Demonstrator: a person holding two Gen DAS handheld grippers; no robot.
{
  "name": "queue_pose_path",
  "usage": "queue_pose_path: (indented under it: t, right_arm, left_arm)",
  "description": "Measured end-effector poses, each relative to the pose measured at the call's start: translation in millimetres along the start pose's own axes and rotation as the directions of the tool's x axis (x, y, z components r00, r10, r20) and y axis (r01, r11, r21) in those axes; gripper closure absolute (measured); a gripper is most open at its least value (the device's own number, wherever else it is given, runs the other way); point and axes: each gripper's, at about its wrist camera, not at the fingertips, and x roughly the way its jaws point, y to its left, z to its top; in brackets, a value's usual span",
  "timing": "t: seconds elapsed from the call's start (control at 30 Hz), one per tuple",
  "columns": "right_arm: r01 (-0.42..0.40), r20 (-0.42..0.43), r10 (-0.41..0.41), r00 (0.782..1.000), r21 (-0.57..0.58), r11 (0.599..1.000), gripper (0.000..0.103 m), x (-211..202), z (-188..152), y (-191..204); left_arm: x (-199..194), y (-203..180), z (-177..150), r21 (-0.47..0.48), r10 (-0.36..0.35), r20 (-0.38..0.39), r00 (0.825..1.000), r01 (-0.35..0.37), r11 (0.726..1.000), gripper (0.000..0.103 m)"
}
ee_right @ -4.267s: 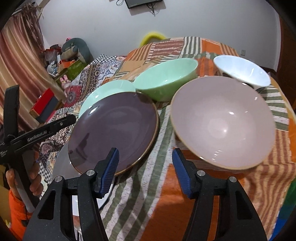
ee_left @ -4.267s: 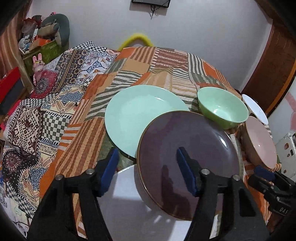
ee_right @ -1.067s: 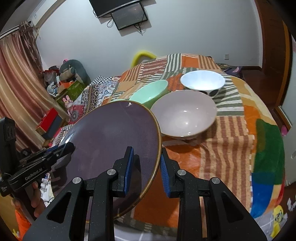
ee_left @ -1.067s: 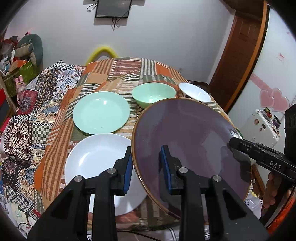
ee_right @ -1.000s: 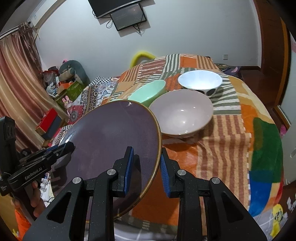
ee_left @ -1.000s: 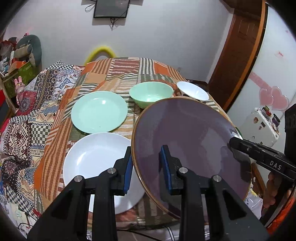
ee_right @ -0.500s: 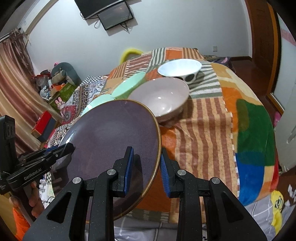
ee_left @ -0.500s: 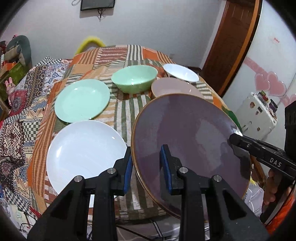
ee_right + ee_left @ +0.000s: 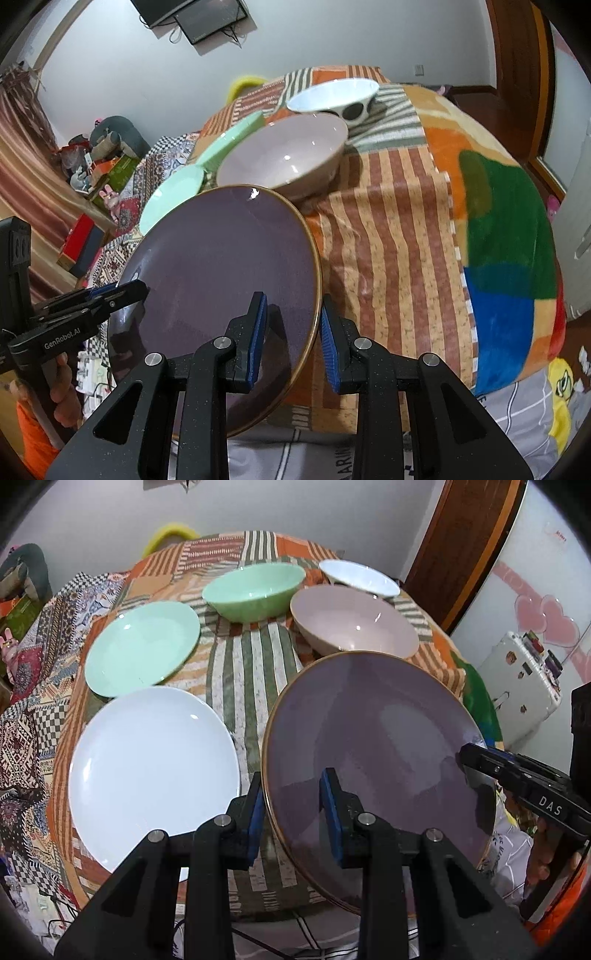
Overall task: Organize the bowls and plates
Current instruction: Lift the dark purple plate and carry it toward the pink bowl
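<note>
Two grippers clamp one round purple plate with a gold rim, held tilted above the near edge of the table.

Left wrist view: the left gripper (image 9: 291,805) is clenched on the left rim of the purple plate (image 9: 373,738), one blue pad above the plate and one below. The right gripper (image 9: 476,757) grips the opposite rim, a hand (image 9: 543,853) behind it. On the striped patchwork tablecloth (image 9: 255,672) lie a round white plate (image 9: 151,771), a round mint-green plate (image 9: 142,646), a mint-green bowl (image 9: 255,589), a pale pink bowl (image 9: 354,624) and a small white bowl (image 9: 358,578). Right wrist view: the right gripper (image 9: 290,330) is clenched on the right rim of the purple plate (image 9: 221,266); the left gripper (image 9: 129,291) grasps the far rim. The pink bowl (image 9: 284,155) sits just beyond the plate, the white bowl (image 9: 332,94) behind it.
</note>
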Motion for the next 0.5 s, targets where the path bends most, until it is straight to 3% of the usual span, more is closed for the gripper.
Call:
queue_pose_path:
  t: [0.5]
  right_arm:
    - [0.022, -0.07, -0.019, 0.997, 0.046, 0.999, 0.078, 20, -3, -16]
  left_arm:
    - [46, 4, 7, -0.021, -0.012, -0.122, 0.992, 0.009, 1.0, 0.072]
